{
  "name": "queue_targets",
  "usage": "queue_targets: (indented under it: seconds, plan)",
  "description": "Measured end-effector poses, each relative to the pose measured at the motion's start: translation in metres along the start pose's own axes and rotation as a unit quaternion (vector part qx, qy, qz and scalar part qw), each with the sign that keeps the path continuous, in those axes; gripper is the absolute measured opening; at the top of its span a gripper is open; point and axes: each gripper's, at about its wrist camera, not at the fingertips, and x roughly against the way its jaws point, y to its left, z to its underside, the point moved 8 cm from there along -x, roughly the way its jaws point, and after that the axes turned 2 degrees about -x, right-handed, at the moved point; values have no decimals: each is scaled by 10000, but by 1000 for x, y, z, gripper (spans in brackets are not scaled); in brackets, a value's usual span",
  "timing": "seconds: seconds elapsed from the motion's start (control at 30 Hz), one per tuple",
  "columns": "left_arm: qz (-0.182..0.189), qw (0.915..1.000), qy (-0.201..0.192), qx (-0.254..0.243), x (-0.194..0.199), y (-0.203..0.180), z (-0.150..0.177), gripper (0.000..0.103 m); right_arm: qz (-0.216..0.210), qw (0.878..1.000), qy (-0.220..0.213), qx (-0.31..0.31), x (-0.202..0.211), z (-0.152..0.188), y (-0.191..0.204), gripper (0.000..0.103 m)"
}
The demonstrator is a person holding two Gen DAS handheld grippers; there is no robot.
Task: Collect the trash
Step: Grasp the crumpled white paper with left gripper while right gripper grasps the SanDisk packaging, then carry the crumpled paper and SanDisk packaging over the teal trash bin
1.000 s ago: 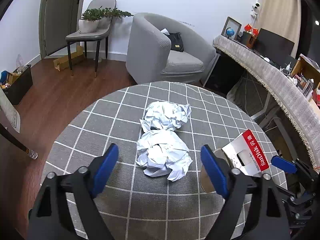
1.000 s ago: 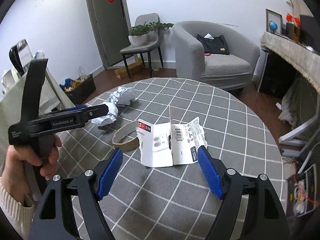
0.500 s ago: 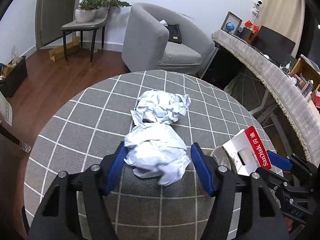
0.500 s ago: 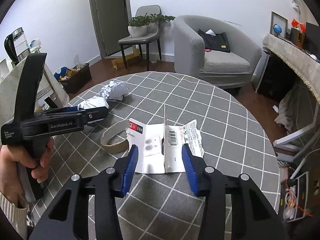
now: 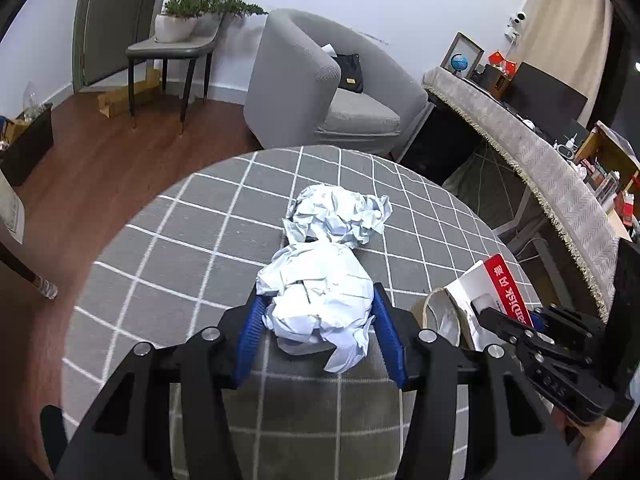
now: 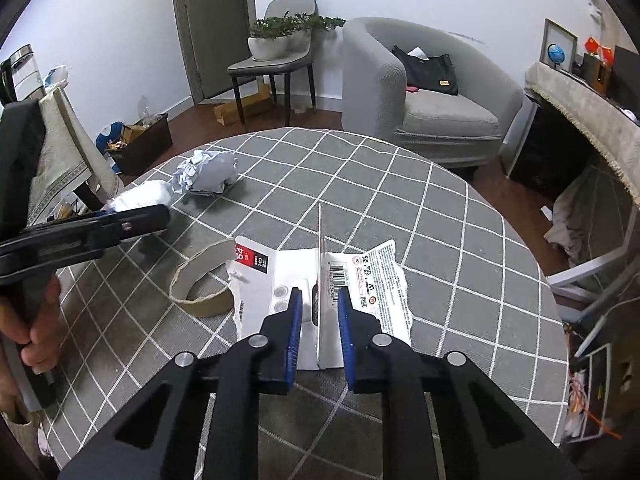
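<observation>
Two crumpled white paper balls lie on the round grey checked table (image 5: 180, 240). My left gripper (image 5: 318, 304) has its blue pads against both sides of the near ball (image 5: 320, 280), its jaws closing; the far ball (image 5: 340, 216) lies just behind. A torn white and red package (image 6: 372, 280) lies opened flat with one thin flap (image 6: 320, 240) standing upright. My right gripper (image 6: 320, 294) straddles that flap. Its jaws are closing, and a narrow gap shows on each side. A brown cardboard tape ring (image 6: 200, 280) rests against the package's left edge.
A grey armchair (image 5: 340, 92) with a black bag stands beyond the table. A chair bearing a potted plant (image 5: 180, 40) is by the door. A cloth-covered sideboard (image 5: 540, 160) runs along the right. A dark box of clutter (image 6: 140, 144) sits on the wooden floor at the left.
The left jaws have come forward and closed onto the near paper ball. The right gripper has moved in over the package, and its jaws have narrowed around the upright flap.
</observation>
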Motion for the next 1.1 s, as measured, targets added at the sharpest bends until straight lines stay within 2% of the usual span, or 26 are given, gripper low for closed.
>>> queue_targets:
  seconds: [0.2,0.7,0.93,1.1]
  plan:
    - [-123,9996,-87,-223,21,-1,6,54,54,10000,24,-10,-4,4,4,2]
    - [-282,9986,-157,-416,56,16,32,54,200,9986,-444,-228,43,-12,3,1]
    - [-372,9981,-270,-402,79,35,42,54,109,9981,-578,-160,56,-9,36,1]
    - [-443,9973,-497,-317,99,49,46,54,-48,9975,-705,-97,61,-10,69,1]
